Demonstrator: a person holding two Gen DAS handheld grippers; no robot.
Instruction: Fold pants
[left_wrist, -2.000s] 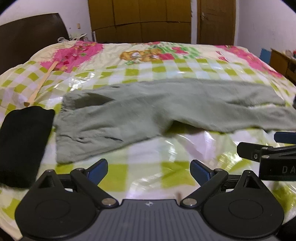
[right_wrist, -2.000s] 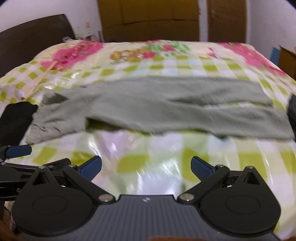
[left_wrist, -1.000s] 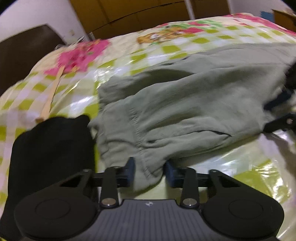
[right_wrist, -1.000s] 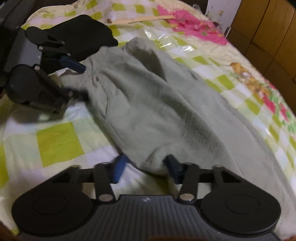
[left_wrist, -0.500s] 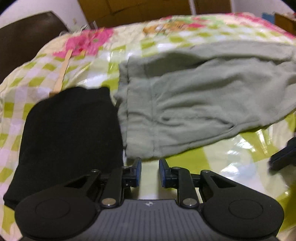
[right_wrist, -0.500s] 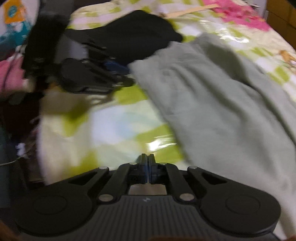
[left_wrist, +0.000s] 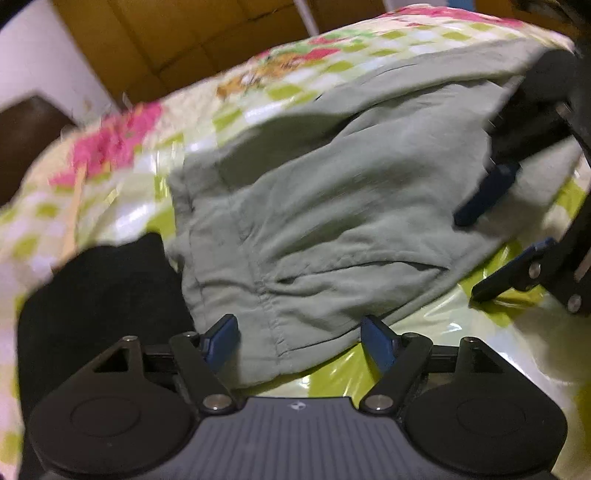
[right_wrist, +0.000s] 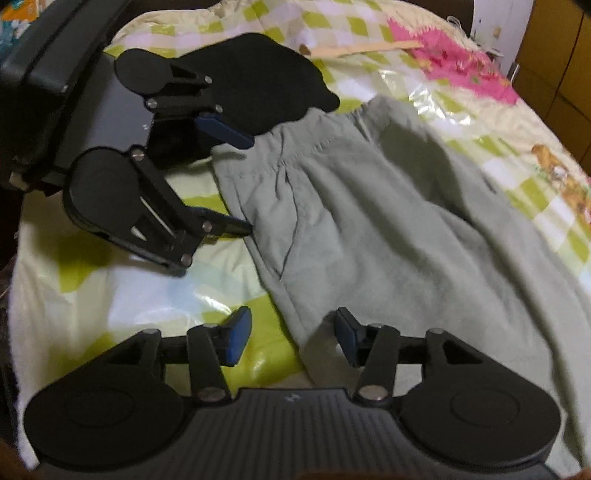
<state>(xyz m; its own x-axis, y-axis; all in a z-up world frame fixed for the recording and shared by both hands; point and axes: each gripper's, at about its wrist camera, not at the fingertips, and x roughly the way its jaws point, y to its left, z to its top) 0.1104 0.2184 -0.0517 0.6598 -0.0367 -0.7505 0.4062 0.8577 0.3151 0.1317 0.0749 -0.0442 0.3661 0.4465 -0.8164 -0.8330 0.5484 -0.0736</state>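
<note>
Grey-green pants (left_wrist: 332, 206) lie on the checked bedspread (left_wrist: 424, 369), waistband toward me at the lower left. My left gripper (left_wrist: 300, 343) is open, its blue fingers straddling the near corner of the waistband. My right gripper (right_wrist: 291, 338) is open, its fingers straddling the near edge of the pants (right_wrist: 388, 206) further along the hip. The right gripper also shows in the left wrist view (left_wrist: 495, 236), and the left gripper shows in the right wrist view (right_wrist: 236, 177), both open at the fabric edge.
A folded black garment (left_wrist: 96, 295) lies just left of the waistband, also in the right wrist view (right_wrist: 258, 81). A wooden stick (right_wrist: 362, 48) lies beyond it. A dark headboard (left_wrist: 26, 140) and wooden wardrobe (left_wrist: 184, 40) stand behind the bed.
Both grippers were nearly shut just off the pants half a second ago. Now both have opened and moved forward so their fingers straddle the near edge of the pants.
</note>
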